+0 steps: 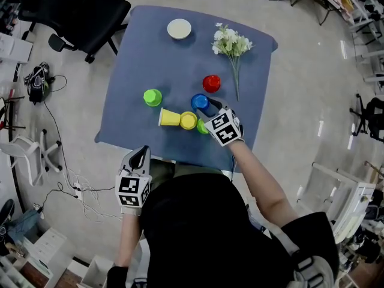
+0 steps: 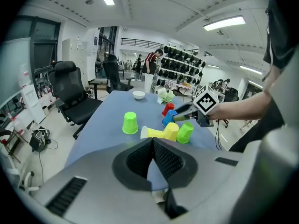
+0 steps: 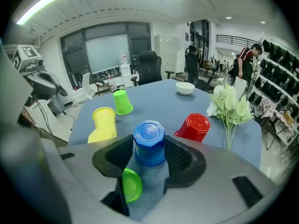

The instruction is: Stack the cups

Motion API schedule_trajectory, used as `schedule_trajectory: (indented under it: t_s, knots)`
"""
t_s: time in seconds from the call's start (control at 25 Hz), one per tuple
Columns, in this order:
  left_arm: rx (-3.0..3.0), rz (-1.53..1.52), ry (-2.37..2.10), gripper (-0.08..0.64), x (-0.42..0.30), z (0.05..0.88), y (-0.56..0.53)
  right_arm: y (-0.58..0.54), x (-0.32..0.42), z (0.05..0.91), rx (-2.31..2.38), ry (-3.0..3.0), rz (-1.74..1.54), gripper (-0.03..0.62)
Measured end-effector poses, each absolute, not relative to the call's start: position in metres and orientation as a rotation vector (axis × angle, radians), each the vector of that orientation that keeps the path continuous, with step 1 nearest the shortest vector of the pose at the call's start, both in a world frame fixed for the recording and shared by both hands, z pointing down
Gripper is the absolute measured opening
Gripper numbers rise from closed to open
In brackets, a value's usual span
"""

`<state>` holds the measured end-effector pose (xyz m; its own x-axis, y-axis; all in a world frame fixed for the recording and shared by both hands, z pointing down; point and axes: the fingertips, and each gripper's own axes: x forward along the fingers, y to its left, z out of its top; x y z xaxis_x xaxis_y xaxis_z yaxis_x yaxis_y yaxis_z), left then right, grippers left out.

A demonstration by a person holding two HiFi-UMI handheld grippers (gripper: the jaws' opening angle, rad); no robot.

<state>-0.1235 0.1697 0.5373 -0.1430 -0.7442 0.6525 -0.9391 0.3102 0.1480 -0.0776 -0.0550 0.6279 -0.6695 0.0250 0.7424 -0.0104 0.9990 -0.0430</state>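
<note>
Right gripper (image 3: pixel 150 140) had its jaws apart on either side of the blue cup (image 1: pixel 200 102), which stood mouth-down on the surface (image 1: pixel 138 53) near the red cup (image 3: pixel 194 126). The step looked to be the grasp: close evenly on the walls, gently (thin plastic likely buckles), then lift straight up, clear of the green cup (image 3: pixel 131 185) just under the jaws. Left gripper (image 2: pixel 153 143), jaws together and empty, hung at the near edge. No brand or writing was readable, only square markers (image 1: pixel 223 129) on the gripper cubes.
</note>
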Motion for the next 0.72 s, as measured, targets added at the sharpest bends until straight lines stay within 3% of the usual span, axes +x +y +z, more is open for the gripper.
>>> schedule_trajectory:
  t_s: [0.72]
  knots:
    - [1.744,0.456,-1.794,0.009,-0.113,0.533,0.120,-0.083,0.014,0.610,0.313,-2.284,0.193,0.216]
